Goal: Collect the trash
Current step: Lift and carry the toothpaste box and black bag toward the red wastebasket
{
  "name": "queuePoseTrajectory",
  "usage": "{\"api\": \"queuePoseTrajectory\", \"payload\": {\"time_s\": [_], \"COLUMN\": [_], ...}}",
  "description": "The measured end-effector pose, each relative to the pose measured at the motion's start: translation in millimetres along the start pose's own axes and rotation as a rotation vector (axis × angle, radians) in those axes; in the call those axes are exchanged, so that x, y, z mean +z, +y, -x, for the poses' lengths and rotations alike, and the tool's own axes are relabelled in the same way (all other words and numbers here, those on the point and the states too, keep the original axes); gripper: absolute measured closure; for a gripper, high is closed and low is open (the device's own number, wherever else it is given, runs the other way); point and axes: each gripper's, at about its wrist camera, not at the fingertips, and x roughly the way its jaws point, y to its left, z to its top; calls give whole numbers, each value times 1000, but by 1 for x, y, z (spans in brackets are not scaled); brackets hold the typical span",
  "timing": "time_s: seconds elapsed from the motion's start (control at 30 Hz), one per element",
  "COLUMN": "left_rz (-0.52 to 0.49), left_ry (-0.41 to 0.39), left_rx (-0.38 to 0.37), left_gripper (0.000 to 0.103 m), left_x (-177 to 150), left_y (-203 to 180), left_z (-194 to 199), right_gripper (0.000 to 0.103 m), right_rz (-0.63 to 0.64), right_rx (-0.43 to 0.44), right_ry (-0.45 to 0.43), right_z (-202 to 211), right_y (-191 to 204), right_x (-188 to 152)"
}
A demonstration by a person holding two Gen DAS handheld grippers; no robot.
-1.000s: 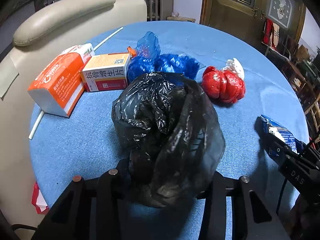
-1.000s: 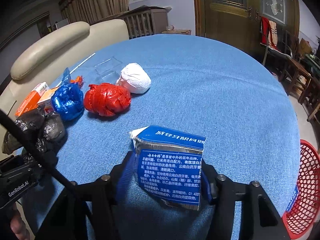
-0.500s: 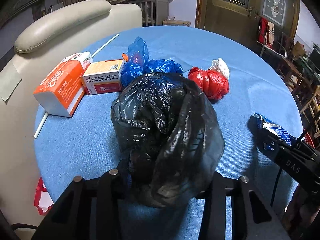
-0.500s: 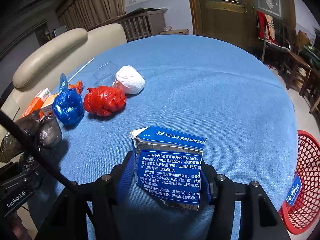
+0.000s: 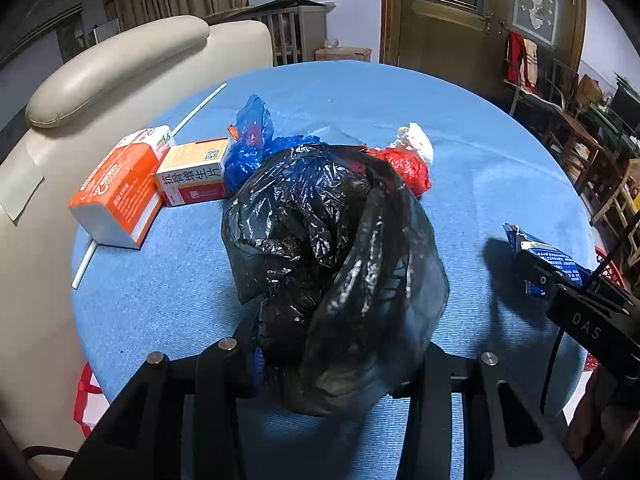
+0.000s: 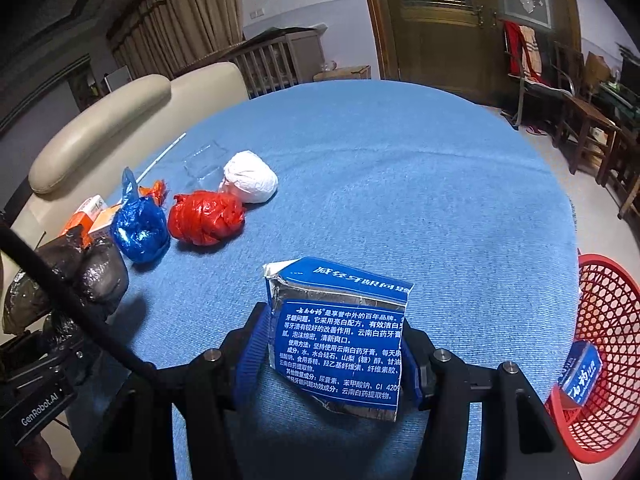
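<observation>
left tool (image 5: 336, 364): closed on a crumpled black plastic bag (image 5: 332, 264), glossy and wrinkled, bulging well above both fingers and held over the near part of the tabletop (image 5: 480, 168). right tool (image 6: 332, 356): clamped on a flattened blue toothpaste box (image 6: 340, 332) with a torn, silver-lined top edge and white printed text; blue ribbed pads (image 6: 250, 354) press its two sides. the box stands upright over the near edge of the tabletop.

tabletop: round, covered in blue cloth with a fine woven texture.

loose trash on the tabletop, counted:
- one knotted blue plastic bag (image 6: 140, 230), shiny, with a tail sticking up
- one balled red plastic bag (image 6: 206, 218), just beside the blue one
- one white wad (image 6: 250, 176), rounded, touching the red bag on its far side
- two cardboard boxes: a larger orange and white box (image 5: 120, 192) and a smaller yellow and red box (image 5: 194, 170), side by side and touching
- one thin white straw (image 5: 200, 108) near the far left edge; a second white stick (image 5: 84, 264) shows from under the orange box, and i cannot tell whether the two are one piece
- one small orange scrap (image 6: 158, 190) behind the blue bag

container: one red plastic mesh basket (image 6: 608, 360) on the floor, right of the tabletop. it holds one blue box (image 6: 580, 376) leaning against its near wall.

a cream padded chair back (image 5: 120, 60) stands against the left side.
</observation>
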Motion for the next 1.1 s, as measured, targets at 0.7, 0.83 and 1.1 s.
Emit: {"api": "queuePoseTrajectory", "payload": {"time_s": [0.7,0.83,1.1], "left_rz": [-64,-79,-110], "left_ry": [-44,-44,-39], "left_rx": [42,48,51], "left_gripper": [58,58,58], "left_x": [4,5,7], "left_y": [-27,-34,-48], "left_z": [19,20,20], "right_gripper": [43,43,43], "right_rz": [-57,-74,-104], "right_rx": [28,29,27], "right_ry": [-38,-40,-41], "right_z": [22,25,30], "right_y": [-24,-33,-49], "right_x": [-1,-1,-3]}}
